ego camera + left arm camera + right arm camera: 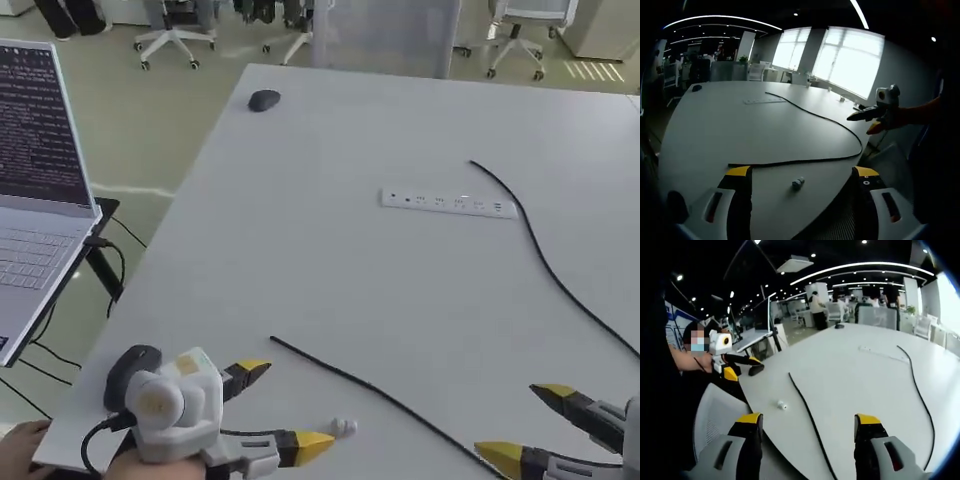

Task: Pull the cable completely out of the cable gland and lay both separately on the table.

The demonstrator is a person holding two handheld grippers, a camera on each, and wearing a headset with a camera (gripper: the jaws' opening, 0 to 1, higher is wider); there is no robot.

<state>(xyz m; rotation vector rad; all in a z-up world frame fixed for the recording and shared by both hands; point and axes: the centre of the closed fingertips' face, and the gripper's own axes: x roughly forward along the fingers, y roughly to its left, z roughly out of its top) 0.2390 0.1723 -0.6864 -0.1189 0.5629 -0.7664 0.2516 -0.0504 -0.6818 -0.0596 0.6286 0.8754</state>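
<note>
My left tongs (295, 403) sit at the lower left of the head view, yellow-tipped jaws spread wide with nothing between them. My right tongs (512, 421) sit at the lower right, also wide open and empty. In the left gripper view, my own tips (801, 171) rise from the bottom edge, and the right tongs (860, 124) show at mid right, off the table's edge. In the right gripper view, my own jaws (808, 418) stand apart at the bottom, with the left tongs (742, 371) at centre left.

The thin black cable (380, 395) lies flat on the large white table (300, 250). One free end is at lower centre of the head view, and the line runs down to the right. The other end lies at the upper right, just beside a long white power strip (450, 203). The small white plastic cable gland (343, 428) rests on the table near the bottom edge, near the cable but apart from it. It sits between my left jaws' tips (798, 183) in their view, below the cable (805, 161). In the right gripper view the gland (781, 405) lies just left of the cable (807, 412).

A black computer mouse (264, 100) sits at upper centre-left of the head view, and an open silver laptop (30, 200) at the left edge.
</note>
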